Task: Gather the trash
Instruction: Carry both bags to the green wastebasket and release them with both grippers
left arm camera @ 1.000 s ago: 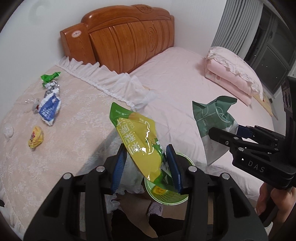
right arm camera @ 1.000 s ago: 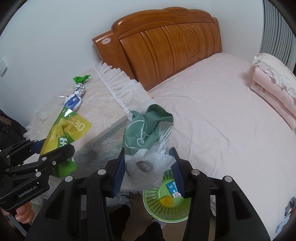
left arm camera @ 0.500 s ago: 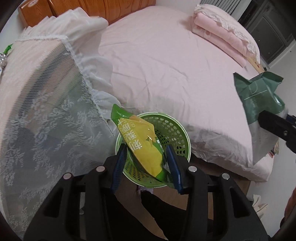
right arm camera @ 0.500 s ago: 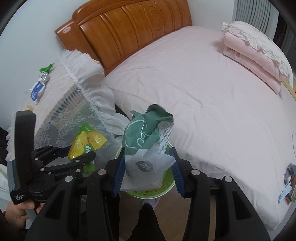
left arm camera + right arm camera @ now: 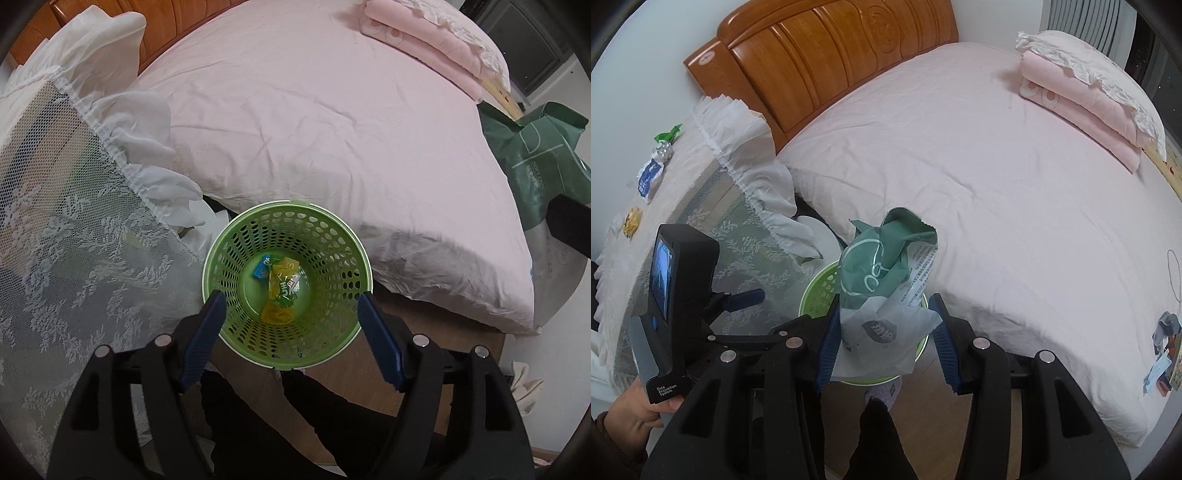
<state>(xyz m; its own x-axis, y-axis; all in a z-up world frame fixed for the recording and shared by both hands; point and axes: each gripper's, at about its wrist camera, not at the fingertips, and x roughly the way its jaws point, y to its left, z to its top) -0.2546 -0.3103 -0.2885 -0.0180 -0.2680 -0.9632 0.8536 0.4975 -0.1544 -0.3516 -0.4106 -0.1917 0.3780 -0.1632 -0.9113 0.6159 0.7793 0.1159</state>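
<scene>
Left claw (image 5: 288,295) opening, empty, directly above green basket (image 5: 221,258) holding wrappers (image 5: 280,284).

"Data Acquisition System" is printed in white at the six o'clock end of the black handheld device with a small screen (image 5: 670,325). "SOFT CARE" can be read, sideways, on the crumpled dark green and white plastic bag (image 5: 535,173). "50" is seen on a yellow wrapper (image 5: 288,265) in the green perforated plastic basket (image 5: 236,258).

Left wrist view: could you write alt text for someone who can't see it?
The left claw is opening, empty, above a green basket holding snack wrappers, beside a pink bed. A green bag shows at the right edge.
</scene>
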